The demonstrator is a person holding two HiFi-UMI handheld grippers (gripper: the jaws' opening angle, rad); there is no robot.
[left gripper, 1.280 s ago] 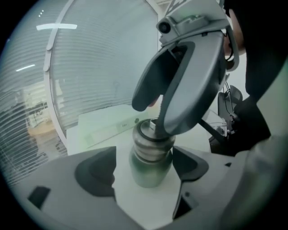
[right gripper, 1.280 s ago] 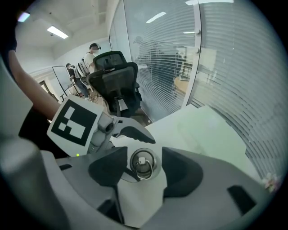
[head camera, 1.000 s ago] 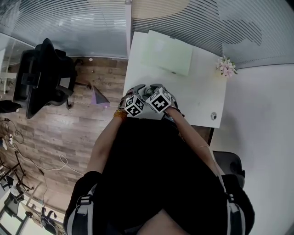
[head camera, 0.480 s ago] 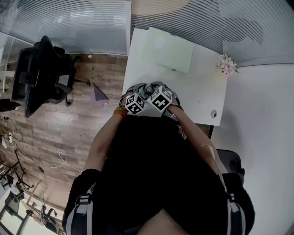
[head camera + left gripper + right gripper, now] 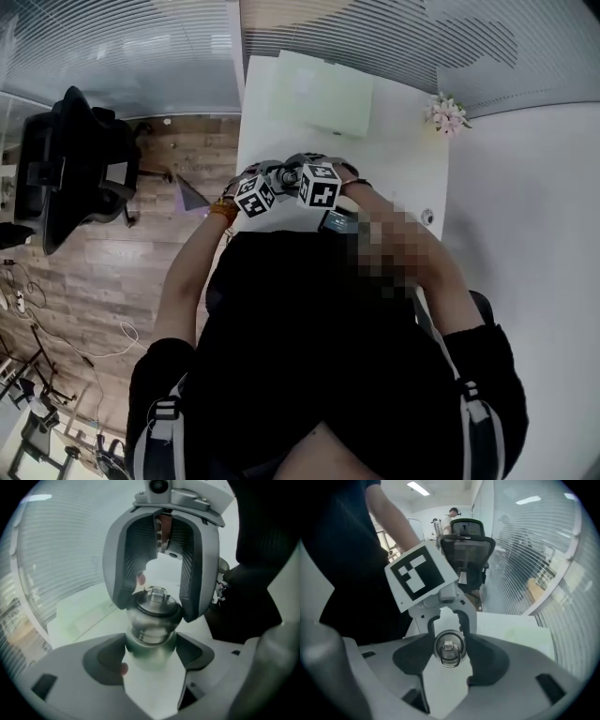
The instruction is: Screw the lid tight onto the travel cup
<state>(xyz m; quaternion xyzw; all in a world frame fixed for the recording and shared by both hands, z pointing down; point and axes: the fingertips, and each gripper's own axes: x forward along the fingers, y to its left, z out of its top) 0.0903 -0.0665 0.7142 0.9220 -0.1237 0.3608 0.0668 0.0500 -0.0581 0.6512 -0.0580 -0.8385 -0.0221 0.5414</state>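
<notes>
A steel travel cup [image 5: 149, 641] stands upright between my two grippers, close to my body at the near edge of the white table [image 5: 403, 178]. My left gripper [image 5: 150, 657] has just been closing, and its pads now press on the cup's body from both sides. The lid [image 5: 449, 649], round with a small metal ring on top, sits on the cup. My right gripper [image 5: 449, 658] comes down from above; its jaws have just been closing and now hold the lid's rim. In the head view the marker cubes hide most of the cup [image 5: 286, 175].
A pale green mat [image 5: 319, 94] lies at the table's far side, with pink flowers [image 5: 446, 114] at the far right corner and a small round object [image 5: 427, 217] near the right edge. A black office chair [image 5: 66, 159] stands on the wooden floor to the left. A striped glass wall runs behind.
The right gripper's marker cube has rolled about its axis above the cup. Both grippers stay together at the cup. The head view has shifted, so the table sits higher and further left.
</notes>
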